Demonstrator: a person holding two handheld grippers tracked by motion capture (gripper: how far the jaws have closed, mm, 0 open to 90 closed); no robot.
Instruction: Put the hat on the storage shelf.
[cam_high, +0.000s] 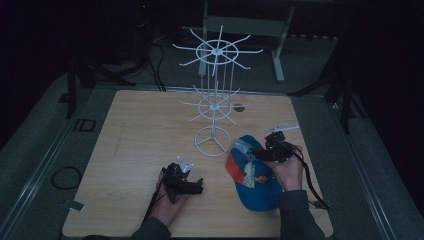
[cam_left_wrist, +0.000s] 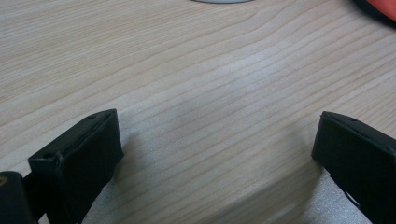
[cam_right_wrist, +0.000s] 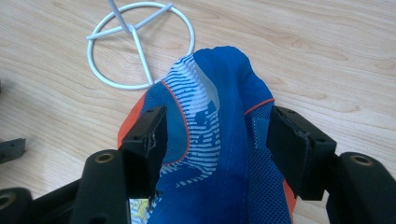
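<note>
A blue cap with an orange brim and striped panels lies on the wooden table, right of centre near the front. My right gripper reaches over its far end. In the right gripper view the cap's raised crown fills the gap between the two wide-set jaws of that gripper, the fabric close against both pads; I read it as open. My left gripper rests on the table at front centre. It stands open in the left gripper view, with bare wood between the jaws.
A white wire display rack with two tiers of spokes stands mid-table; its ring base lies just beyond the cap. The base's rim and the cap's orange edge show at the top of the left gripper view.
</note>
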